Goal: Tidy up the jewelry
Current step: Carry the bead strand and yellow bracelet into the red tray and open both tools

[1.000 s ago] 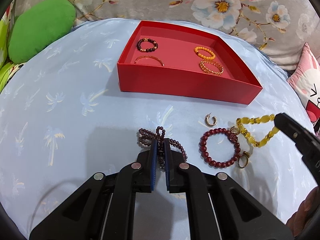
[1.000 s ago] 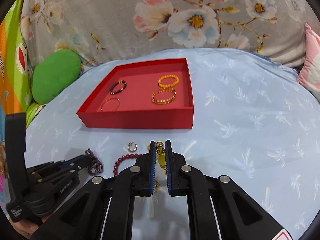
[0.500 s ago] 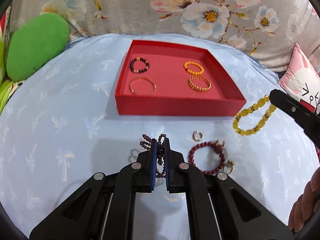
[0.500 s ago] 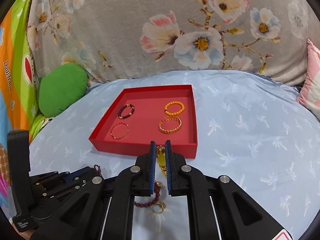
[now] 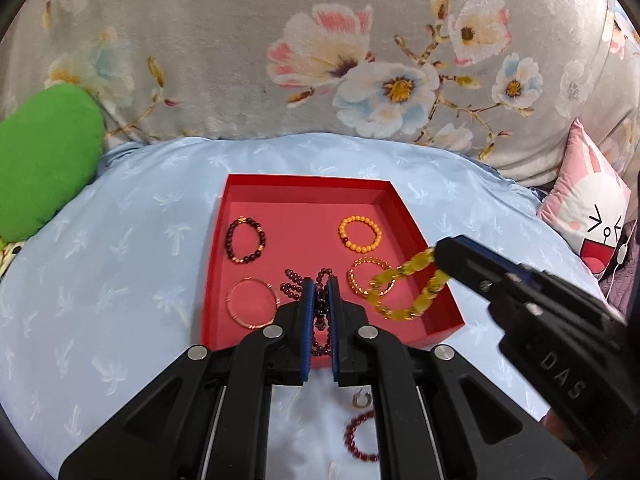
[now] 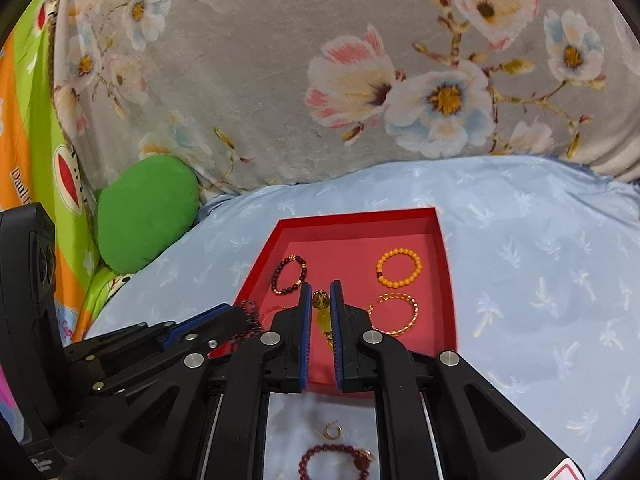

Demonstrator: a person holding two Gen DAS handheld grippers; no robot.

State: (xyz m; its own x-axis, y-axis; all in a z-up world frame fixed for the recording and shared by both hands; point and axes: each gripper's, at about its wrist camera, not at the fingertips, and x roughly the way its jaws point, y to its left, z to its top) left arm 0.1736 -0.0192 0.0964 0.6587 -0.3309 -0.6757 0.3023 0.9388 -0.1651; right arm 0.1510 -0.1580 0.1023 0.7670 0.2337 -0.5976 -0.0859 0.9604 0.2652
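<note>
My left gripper (image 5: pixel 320 292) is shut on a dark maroon bead string (image 5: pixel 320 308) that dangles over the near part of the red tray (image 5: pixel 408 216). From the right, my right gripper (image 5: pixel 438 258) is shut on a yellow bead bracelet (image 5: pixel 404 292) hanging over the tray's right side. In the right wrist view the right gripper (image 6: pixel 321 300) pinches the yellow bracelet (image 6: pixel 322 312), and the left gripper (image 6: pixel 236 316) holds the maroon string (image 6: pixel 250 320) beside it. Inside the tray lie a dark bead bracelet (image 5: pixel 245 240), an orange bead bracelet (image 5: pixel 359 233), a gold chain bracelet (image 5: pixel 360 276) and a thin rose bangle (image 5: pixel 251 307).
On the light blue bedspread (image 5: pixel 120 280) in front of the tray lie a red bead bracelet (image 5: pixel 360 436) and a small gold earring (image 5: pixel 361 399). A green cushion (image 5: pixel 44 160) sits at the left, a pink rabbit pillow (image 5: pixel 588 216) at the right, and a floral backrest (image 5: pixel 320 48) stands behind.
Both grippers have risen off the bedspread and moved forward over the red tray, each carrying its piece. The red bracelet and earring stayed behind on the cloth.
</note>
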